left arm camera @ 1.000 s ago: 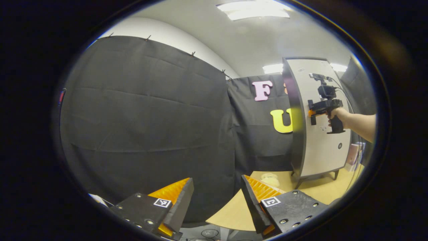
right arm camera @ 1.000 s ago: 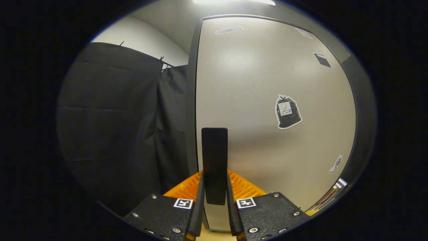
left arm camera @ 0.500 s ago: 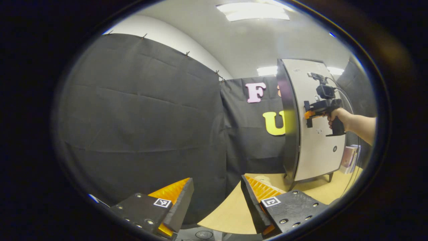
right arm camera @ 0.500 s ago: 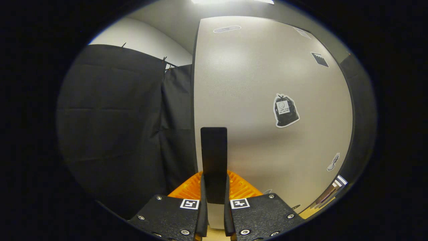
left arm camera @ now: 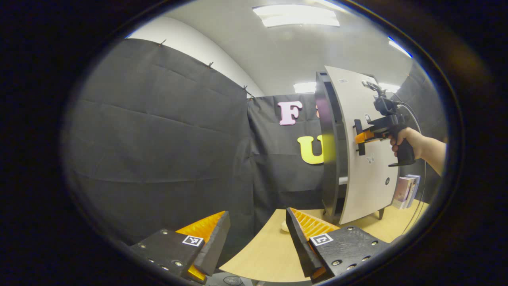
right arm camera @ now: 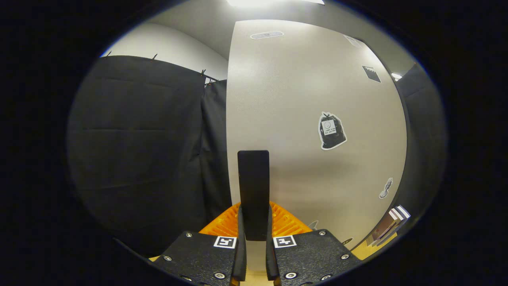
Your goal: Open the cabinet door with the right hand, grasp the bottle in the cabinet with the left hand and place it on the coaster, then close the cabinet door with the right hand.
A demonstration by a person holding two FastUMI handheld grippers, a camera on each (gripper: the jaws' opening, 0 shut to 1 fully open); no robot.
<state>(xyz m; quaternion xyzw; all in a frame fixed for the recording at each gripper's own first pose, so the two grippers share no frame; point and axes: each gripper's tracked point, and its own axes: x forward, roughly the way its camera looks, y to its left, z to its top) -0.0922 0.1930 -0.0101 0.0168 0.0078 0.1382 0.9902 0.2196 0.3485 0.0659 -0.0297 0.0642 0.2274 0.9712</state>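
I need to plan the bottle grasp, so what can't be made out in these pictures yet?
- Bottle: the cabinet's inside, in the left gripper view, is hidden behind the barely open cabinet door.
- Coaster: a pale object is cut off by the left gripper.
- Door stickers: too small.

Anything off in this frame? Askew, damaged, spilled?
Nothing stands out. The right gripper is shut on the door handle, and the cabinet door stands partly open, as intended. The left gripper is open above the table. No spill or damage is visible.
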